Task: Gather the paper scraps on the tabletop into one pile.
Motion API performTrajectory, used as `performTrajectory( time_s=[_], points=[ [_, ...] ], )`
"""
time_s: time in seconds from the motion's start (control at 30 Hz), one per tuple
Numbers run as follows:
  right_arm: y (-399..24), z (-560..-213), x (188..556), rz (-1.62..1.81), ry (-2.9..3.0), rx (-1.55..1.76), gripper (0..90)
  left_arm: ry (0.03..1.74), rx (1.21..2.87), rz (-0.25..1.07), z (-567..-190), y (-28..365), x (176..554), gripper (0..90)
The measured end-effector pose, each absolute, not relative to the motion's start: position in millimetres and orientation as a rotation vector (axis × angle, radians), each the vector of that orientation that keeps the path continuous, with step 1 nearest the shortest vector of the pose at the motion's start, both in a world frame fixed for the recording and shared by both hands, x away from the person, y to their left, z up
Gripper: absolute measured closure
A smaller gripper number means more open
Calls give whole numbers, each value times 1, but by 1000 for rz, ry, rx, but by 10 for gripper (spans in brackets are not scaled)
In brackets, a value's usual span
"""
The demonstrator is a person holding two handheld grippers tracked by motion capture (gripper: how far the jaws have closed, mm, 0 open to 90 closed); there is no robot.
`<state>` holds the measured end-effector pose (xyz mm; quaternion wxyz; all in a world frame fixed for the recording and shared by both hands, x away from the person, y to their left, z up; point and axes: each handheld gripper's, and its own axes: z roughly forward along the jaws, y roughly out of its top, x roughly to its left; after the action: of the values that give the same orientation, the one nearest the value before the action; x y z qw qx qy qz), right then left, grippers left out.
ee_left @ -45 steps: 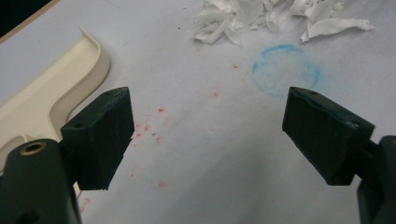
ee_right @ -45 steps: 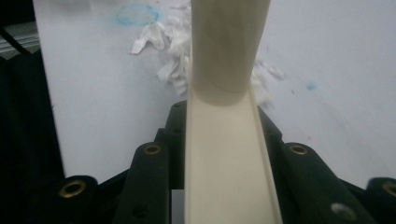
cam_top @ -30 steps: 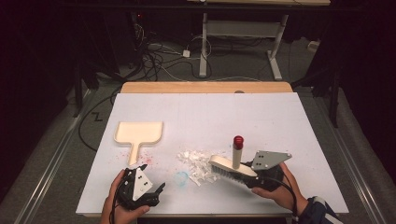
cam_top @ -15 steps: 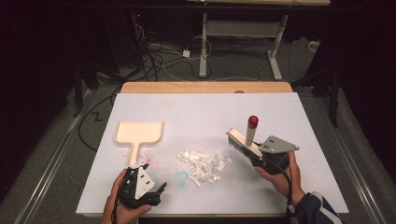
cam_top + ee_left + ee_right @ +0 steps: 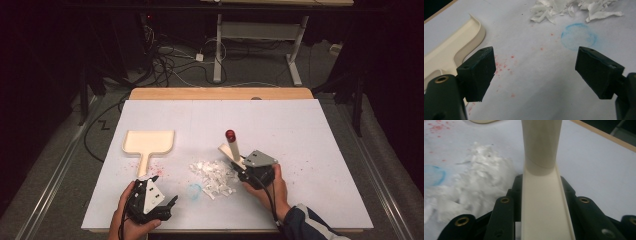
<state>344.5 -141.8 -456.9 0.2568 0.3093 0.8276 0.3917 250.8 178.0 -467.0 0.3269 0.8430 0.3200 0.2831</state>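
Brush [image 5: 231, 148] clamped in right hand-held gripper [image 5: 243, 169], at right edge of paper scraps [image 5: 214, 176] mid-tabletop [image 5: 320, 130]. Left hand-held gripper [image 5: 534, 72] wide, holding nothing, near dustpan [image 5: 148, 142]. Risk: scattering scraps past unheld dustpan if swept hard.

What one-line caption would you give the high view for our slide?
Right claw holds a cream brush beside a pile of white scraps; open left claw waits near the dustpan.

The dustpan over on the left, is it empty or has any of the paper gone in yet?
Empty. In the high view the dustpan lies flat with a bare tray, while the shredded white paper sits in a pile on the table, apart from it.
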Motion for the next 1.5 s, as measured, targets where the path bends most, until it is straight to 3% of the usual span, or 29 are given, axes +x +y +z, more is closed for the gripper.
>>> performTrajectory(
  time_s=[0.4,0.73,1.1,1.33,1.5],
  points=[
    [-104,-451,342,1216,2237,816,681,847,2213,729,-468,178,252,160],
    [-143,-427,349,1287,2199,822,681,850,2221,727,-469,177,252,159],
    [-218,-401,319,1341,2418,615,681,848,2237,737,-470,176,251,160],
    [-235,-413,296,1274,2587,492,682,845,2245,735,-470,175,252,160],
    [-218,-430,294,1268,2641,444,683,838,2249,736,-470,174,253,160]
  ],
)
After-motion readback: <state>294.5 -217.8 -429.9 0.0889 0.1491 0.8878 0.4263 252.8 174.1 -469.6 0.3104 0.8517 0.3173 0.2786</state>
